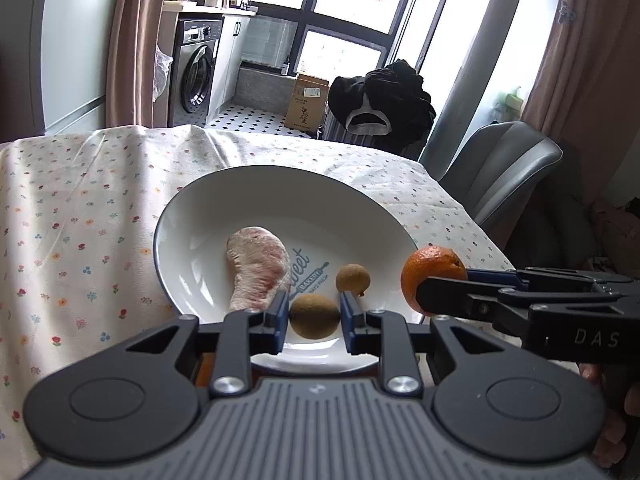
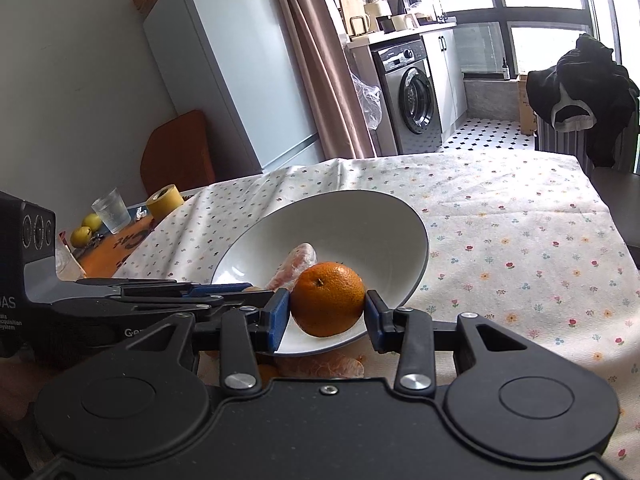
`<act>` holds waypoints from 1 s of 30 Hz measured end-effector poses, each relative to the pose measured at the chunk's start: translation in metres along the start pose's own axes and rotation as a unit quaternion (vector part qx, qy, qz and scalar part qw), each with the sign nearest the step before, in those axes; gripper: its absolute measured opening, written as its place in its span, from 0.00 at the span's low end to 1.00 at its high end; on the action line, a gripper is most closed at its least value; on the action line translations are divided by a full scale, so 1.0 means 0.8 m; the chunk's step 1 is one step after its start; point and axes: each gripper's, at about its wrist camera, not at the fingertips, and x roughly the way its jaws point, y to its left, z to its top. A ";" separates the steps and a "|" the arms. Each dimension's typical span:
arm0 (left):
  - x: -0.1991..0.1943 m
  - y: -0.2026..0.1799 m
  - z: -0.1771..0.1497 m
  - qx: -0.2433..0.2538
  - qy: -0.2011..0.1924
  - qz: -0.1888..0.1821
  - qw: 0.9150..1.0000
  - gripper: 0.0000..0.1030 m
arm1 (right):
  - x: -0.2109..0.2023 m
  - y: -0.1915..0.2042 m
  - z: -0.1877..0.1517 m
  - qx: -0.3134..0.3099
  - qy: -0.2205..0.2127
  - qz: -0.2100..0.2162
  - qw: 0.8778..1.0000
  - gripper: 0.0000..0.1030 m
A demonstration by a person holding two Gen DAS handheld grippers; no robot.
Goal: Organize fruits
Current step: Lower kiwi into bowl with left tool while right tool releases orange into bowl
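- Holding a small brown round fruit (image 1: 314, 316), the left tool (image 1: 314, 320) has its blue pads clamped on either side of it, directly above the near rim of the white plate (image 1: 192, 216).
- Beside it, the right tool (image 2: 327, 306) is clenched on an orange (image 2: 327, 299), stem end up, just off the plate's right edge as the left wrist view shows it and over the near rim in its own view.
- The plate sits on the table under a flowered cloth (image 1: 80, 208). Already in it are a pale pink peeled segment (image 1: 258, 270), long axis running from the near rim toward the middle, and a second brown fruit (image 1: 352, 278) just right of the printed lettering.
- What the coming move turns on, as I judge it: the bare well of the plate lies straight ahead of and below both tools. The left tool is the nearer, since its fruit is already over the rim.
- Room for setting down: the far half of the plate is bare. The gap between the segment and the loose brown fruit is narrow, so a drop there could knock either one.
- The two tools stand close side by side, the right tool's finger reaching across toward the left one, so I would expect them to need to go in one at a time.
- Peeled orange pieces (image 2: 320, 366) lie on the cloth just under the near rim.
- A round fruit could roll on the plate's sloped wall.
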 end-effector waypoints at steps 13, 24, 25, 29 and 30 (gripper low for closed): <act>-0.042 0.024 0.006 -0.029 -0.033 0.016 0.999 0.28 | 0.012 0.005 -0.001 -0.004 0.008 0.000 1.000 0.37; -0.074 0.032 -0.003 -0.038 -0.047 0.031 0.998 0.53 | 0.018 0.020 -0.003 -0.010 0.012 0.006 1.000 0.37; -0.076 0.032 -0.004 -0.040 -0.047 0.032 0.998 0.56 | 0.018 0.021 -0.003 -0.010 0.012 0.006 1.000 0.37; -0.085 0.037 -0.009 -0.050 -0.050 0.041 0.997 0.78 | 0.021 0.026 -0.003 -0.012 0.016 0.005 1.000 0.39; -0.088 0.038 -0.012 -0.052 -0.051 0.040 0.997 0.80 | 0.020 0.027 -0.004 -0.011 0.012 0.003 1.000 0.42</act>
